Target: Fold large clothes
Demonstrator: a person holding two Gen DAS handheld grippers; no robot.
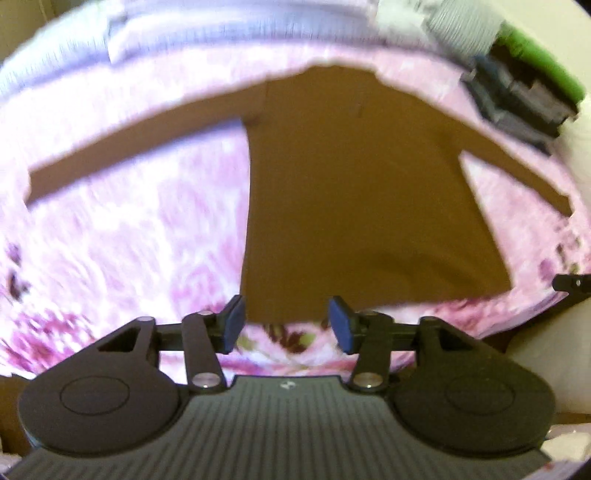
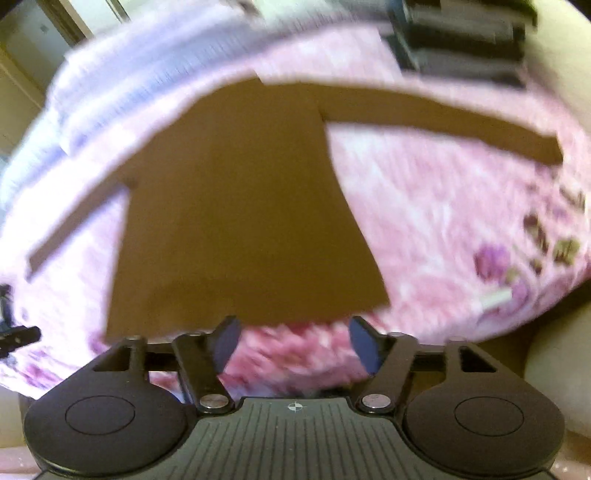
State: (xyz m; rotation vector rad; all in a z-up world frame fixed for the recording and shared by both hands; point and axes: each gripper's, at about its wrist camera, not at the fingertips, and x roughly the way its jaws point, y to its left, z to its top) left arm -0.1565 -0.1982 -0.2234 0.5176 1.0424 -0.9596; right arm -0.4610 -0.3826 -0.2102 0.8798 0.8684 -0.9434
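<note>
Left wrist view: my left gripper [image 1: 286, 328] and right gripper [image 2: 295, 343] are spread, empty; shirt [image 1: 354, 206] flat mid-bed [image 1: 129, 258]. I judge a sleeve should fold inward first.

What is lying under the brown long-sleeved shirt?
The brown shirt lies spread flat on a pink flowered bedcover, which shows all around it. Whatever is directly beneath the shirt's body is covered and cannot be seen.

Bed [image 1: 122, 236] — covered by a pink floral spread. Lying directly on it: one brown long-sleeved garment [image 1: 354, 192], spread flat, both sleeves stretched out sideways; a pale lilac striped pillow [image 1: 229, 33] along the far edge; a stack of dark folded clothes [image 1: 517, 103] at the far right corner — blurred.
</note>
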